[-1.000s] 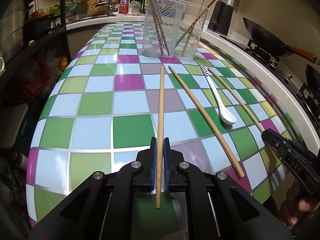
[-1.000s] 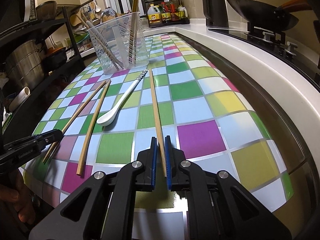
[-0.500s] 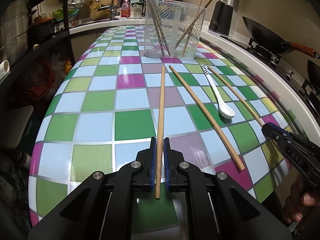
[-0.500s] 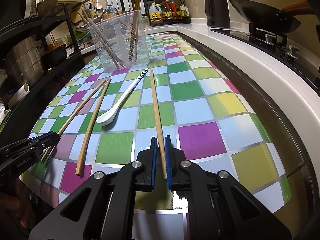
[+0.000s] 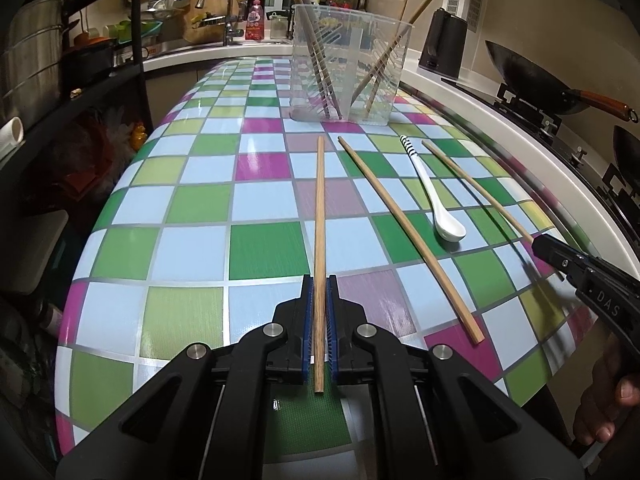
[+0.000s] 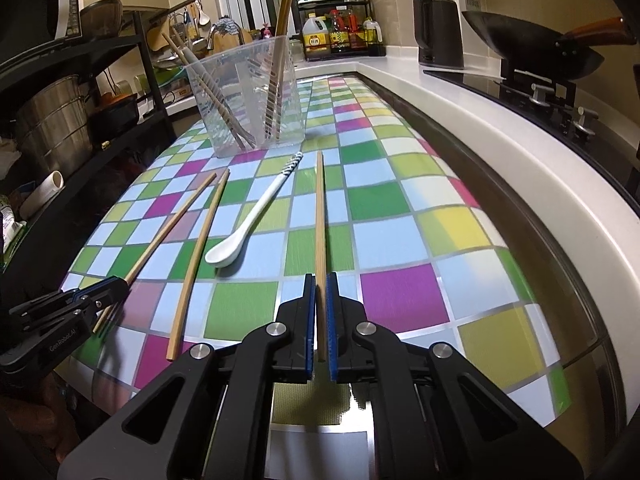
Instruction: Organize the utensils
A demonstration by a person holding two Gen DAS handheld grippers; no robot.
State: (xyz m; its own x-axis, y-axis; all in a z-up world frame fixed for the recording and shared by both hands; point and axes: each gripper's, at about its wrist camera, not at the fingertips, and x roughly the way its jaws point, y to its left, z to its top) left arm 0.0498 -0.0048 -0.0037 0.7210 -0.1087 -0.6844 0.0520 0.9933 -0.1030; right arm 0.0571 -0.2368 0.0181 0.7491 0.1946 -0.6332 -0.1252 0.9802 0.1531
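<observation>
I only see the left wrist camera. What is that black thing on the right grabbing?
Observer: That's the right gripper. Its blue pads pinch the chopstick lying right of the spoon.
Operator: What's hiding behind the clear tub?
Observer: A yellow oil jug on the rack.
Operator: Does my gripper have writing on it?
Observer: Yes, the left gripper has GenRobot.AI printed on its side.

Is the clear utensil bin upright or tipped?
Upright: the clear utensil bin stands on its base on the checkered table, with chopsticks leaning inside.
</observation>
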